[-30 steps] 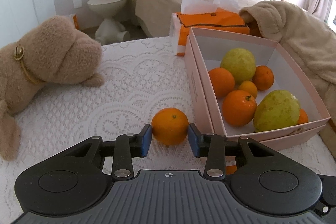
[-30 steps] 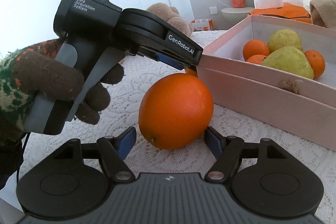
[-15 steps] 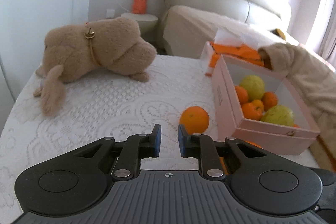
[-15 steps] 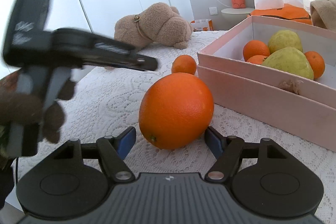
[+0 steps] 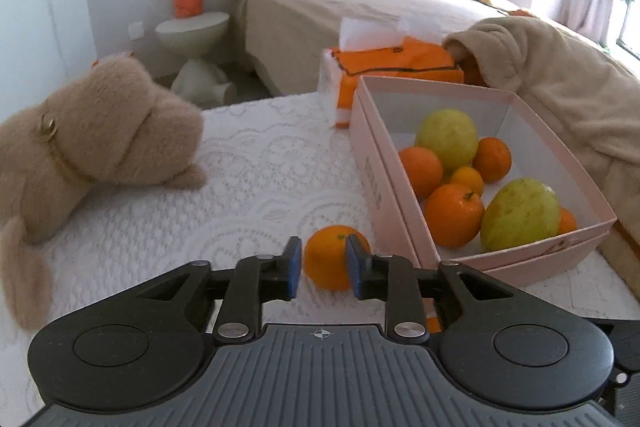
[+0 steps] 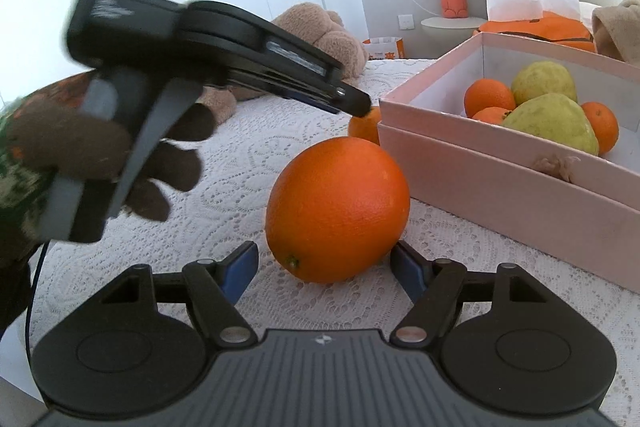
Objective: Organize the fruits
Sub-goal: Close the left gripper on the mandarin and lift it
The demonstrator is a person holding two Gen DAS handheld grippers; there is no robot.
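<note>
Left gripper [image 5: 320,263] parted around small tangerine [image 5: 334,257], pads not clearly touching; right gripper [image 6: 322,269] wide open, straddling 1 big orange [image 6: 338,209] dead ahead.

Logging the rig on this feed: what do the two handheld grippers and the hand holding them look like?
Both grippers are black with ribbed grey housings, round pivot covers and blue finger pads. The left gripper has a grey trigger handle and blurred white lettering. The left hand wears a brown knit glove with a green-patterned cuff; a thin black cable hangs below.
</note>
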